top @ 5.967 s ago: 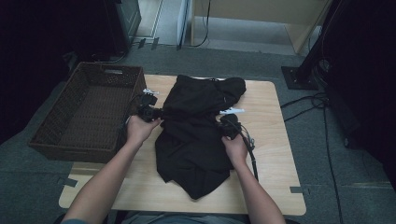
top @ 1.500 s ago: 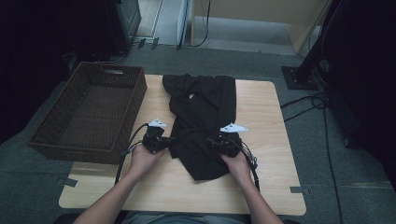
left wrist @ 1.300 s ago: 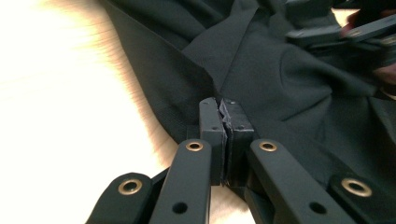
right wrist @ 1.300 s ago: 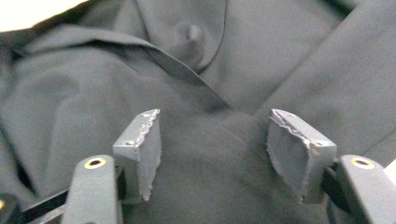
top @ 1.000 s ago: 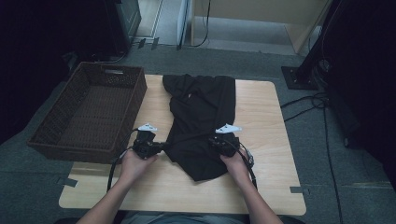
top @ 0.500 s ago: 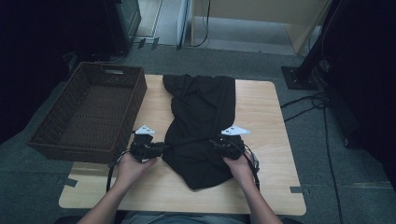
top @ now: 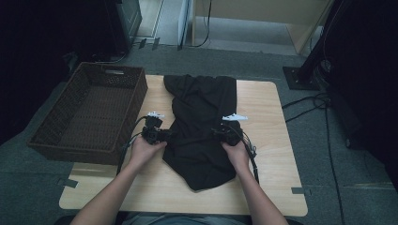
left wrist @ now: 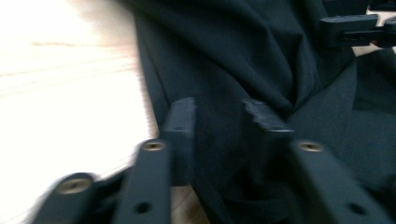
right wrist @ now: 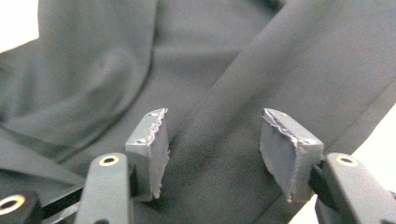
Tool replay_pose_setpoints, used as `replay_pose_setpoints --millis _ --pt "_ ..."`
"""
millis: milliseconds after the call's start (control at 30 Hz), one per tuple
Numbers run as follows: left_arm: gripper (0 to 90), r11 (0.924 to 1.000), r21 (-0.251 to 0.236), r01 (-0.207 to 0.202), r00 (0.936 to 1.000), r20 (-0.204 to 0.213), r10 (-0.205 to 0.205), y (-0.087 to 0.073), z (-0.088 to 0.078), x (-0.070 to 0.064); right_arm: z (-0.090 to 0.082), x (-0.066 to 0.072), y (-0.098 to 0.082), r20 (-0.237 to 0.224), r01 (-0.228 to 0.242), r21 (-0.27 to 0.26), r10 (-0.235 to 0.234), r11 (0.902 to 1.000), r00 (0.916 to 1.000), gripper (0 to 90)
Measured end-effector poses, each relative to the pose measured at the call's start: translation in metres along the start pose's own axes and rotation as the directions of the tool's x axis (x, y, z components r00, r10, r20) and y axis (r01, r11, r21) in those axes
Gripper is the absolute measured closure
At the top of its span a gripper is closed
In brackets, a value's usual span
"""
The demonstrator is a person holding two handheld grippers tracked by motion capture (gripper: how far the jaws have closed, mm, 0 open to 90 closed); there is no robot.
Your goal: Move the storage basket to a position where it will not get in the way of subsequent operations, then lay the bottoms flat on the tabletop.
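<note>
A black garment (top: 202, 126) lies lengthwise down the middle of the wooden table (top: 267, 154), its near end folded into a point. My left gripper (top: 168, 136) sits at the cloth's left edge. In the left gripper view its jaws (left wrist: 219, 112) stand apart over a fold of the black garment (left wrist: 261, 60), having just been closing. My right gripper (top: 218, 134) rests at the cloth's right side. In the right gripper view it (right wrist: 214, 122) is open, jaws just opening, with the garment (right wrist: 219, 70) flat beneath and not pinched.
A dark wicker basket (top: 56, 140) stands off the table's left edge, beside my left hand. Bare tabletop shows to the right of the garment and along the near edge. Cables (top: 324, 108) run over the floor at the right.
Both grippers dragged the garment toward the person, then let go of it. Both hands have since shifted slightly up the cloth, the left one inward onto its edge.
</note>
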State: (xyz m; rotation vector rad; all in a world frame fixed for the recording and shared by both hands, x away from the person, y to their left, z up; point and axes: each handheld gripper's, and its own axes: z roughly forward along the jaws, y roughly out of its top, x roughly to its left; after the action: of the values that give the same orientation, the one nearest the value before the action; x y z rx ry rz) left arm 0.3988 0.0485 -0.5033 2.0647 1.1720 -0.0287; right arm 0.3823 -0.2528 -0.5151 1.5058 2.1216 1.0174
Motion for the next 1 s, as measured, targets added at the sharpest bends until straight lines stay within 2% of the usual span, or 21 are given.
replay_pose_setpoints --millis 100,167,200,333,400,467,567,767,800,867,933,1000 --pt "77.8 0.9998 0.005 -0.018 0.9996 -0.023 0.018 -0.001 0.003 -0.001 0.0 0.007 -0.002 0.073 0.078 0.013 -0.078 0.9969 0.9942 43.0" --pt "86.5 0.9999 0.011 -0.012 0.9994 -0.031 0.013 -0.001 0.003 0.001 -0.003 0.006 -0.004 0.072 0.058 0.004 -0.058 0.9983 0.9957 52.7" --pt "89.9 0.9998 0.013 -0.015 0.9993 -0.033 0.015 -0.002 0.003 0.001 -0.004 0.005 -0.006 0.069 0.064 -0.003 -0.064 0.998 0.9956 57.5" --pt "90.0 0.9986 0.02 -0.049 0.9977 -0.046 0.05 -0.006 -0.001 0.0 -0.011 -0.001 -0.009 0.056 0.058 0.008 -0.059 0.9983 0.9967 81.4" --pt "90.0 0.9984 0.031 -0.048 0.9975 -0.05 0.05 -0.008 -0.004 0.0 -0.015 -0.005 -0.01 0.046 0.041 0.027 -0.043 0.9988 0.998 87.8" --pt "90.0 0.9976 0.036 -0.059 0.9961 -0.063 0.061 -0.01 -0.007 0.0 -0.02 -0.012 -0.009 0.034 0.001 0.056 -0.003 0.9984 0.9994 88.6" --pt "90.0 0.9967 0.048 -0.066 0.9947 -0.075 0.07 -0.011 -0.01 0.002 -0.027 -0.023 -0.01 0.004 -0.045 0.064 0.045 0.9969 0.999 88.7" --pt "90.0 0.999 0.027 -0.034 0.9973 -0.064 0.036 -0.01 -0.011 0.002 -0.039 -0.039 -0.014 -0.01 -0.093 0.067 0.093 0.9934 0.9956 88.6" --pt "89.0 0.9997 0.012 -0.023 0.9984 -0.052 0.023 -0.009 -0.011 0.001 -0.04 -0.04 -0.015 -0.015 -0.099 0.072 0.1 0.9925 0.9949 88.6" --pt "69.3 0.9999 -0.01 0.003 0.9998 -0.02 -0.003 -0.005 -0.009 -0.004 -0.041 -0.038 -0.017 -0.032 -0.117 0.074 0.12 0.9904 0.9923 88.7" --pt "58.0 0.9993 -0.031 -0.021 0.9998 -0.007 0.021 -0.001 -0.005 -0.012 -0.04 -0.033 -0.019 -0.046 -0.103 0.088 0.108 0.9907 0.9931 88.7" --pt "50.8 0.9991 -0.029 -0.031 0.9995 -0.012 0.03 0.003 0.001 -0.018 -0.038 -0.026 -0.023 -0.059 -0.09 0.093 0.096 0.9916 0.9936 88.6"
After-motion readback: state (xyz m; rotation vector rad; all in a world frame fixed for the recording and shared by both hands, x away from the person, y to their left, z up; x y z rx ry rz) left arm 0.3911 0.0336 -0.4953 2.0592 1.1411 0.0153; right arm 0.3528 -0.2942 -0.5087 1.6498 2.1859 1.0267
